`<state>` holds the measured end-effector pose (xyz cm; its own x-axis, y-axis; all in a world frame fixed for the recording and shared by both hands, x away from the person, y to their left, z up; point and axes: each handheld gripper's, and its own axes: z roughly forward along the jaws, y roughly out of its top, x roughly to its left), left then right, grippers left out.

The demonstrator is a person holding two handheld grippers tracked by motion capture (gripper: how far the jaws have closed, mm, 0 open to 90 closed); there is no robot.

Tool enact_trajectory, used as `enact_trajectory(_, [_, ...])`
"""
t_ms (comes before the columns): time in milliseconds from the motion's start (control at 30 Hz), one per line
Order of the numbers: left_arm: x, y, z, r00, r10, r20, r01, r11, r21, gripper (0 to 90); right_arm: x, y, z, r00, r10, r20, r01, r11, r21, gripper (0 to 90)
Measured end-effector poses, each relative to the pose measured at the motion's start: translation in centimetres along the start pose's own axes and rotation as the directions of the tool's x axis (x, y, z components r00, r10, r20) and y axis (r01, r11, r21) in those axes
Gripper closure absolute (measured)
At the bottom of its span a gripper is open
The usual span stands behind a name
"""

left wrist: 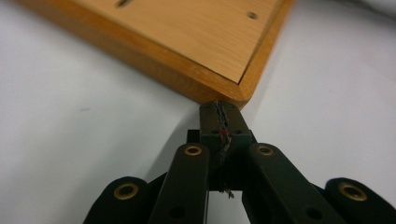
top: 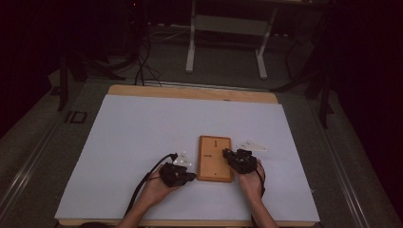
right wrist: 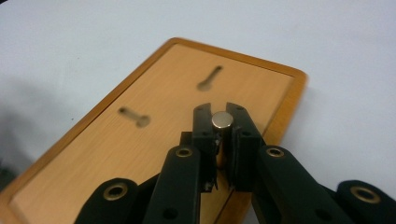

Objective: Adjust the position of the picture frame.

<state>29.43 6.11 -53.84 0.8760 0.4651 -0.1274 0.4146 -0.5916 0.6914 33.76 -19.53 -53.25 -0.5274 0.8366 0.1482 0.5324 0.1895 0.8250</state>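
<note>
A flat wooden board (top: pixel 215 158) with a raised rim and two keyhole slots lies face up on the white table cover. My left gripper (top: pixel 189 177) is shut with nothing in it, its tips (left wrist: pixel 219 114) touching the board's near corner (left wrist: pixel 233 91). My right gripper (top: pixel 229 155) hovers over the board's right side, shut on a small silver metal pin (right wrist: pixel 222 121) held upright between its jaws. The board (right wrist: pixel 154 140) with its keyhole slots (right wrist: pixel 134 117) lies just beyond and below the pin.
The white sheet (top: pixel 142 137) covers a wooden table. A white flat piece (top: pixel 252 145) lies right of the board. Beyond the table stand a white desk frame (top: pixel 228 33), cables and dark stands on the floor.
</note>
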Motion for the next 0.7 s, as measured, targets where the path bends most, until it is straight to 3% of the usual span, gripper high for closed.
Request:
enact_trajectory(133, [-0.9, 0.1, 0.3, 0.9993, 0.019, 0.033, -0.019, 0.9998, 0.008, 89.5, 0.2, 0.2, 0.3, 0.9997, -0.01, -0.023, 0.01, 1.0, 0.006, 83.6])
enact_trajectory(167, [-1.0, 0.1, 0.3, 0.9983, 0.025, 0.053, -0.025, 0.9996, 0.014, 89.4, 0.4, 0.4, 0.7, 0.9983, -0.028, -0.051, 0.028, 0.999, 0.016, 83.7])
enact_trajectory(333, [-2.5, 0.4, 1.0, 0.9915, 0.073, 0.108, -0.075, 0.9971, 0.015, 89.4, 1.2, 0.8, 1.4, 0.9932, -0.061, -0.099, 0.064, 0.998, 0.024, 83.7])
enact_trajectory(500, [-3.9, 0.7, 1.9, 0.9819, 0.096, 0.163, -0.097, 0.9953, -0.001, 89.5, 2.3, 0.9, 2.0, 0.9797, -0.106, -0.17, 0.112, 0.993, 0.027, 83.8])
enact_trajectory(600, [-4.2, 0.8, 2.1, 0.9792, 0.107, 0.173, -0.109, 0.9941, -0.001, 89.4, 3.1, 1.0, 2.4, 0.9705, -0.132, -0.202, 0.14, 0.99, 0.027, 83.9])
enact_trajectory(700, [-3.9, 0.7, 1.9, 0.9799, 0.108, 0.167, -0.11, 0.9939, -0.001, 89.2, 3.1, 1.0, 2.5, 0.9677, -0.137, -0.212, 0.145, 0.989, 0.025, 83.9])
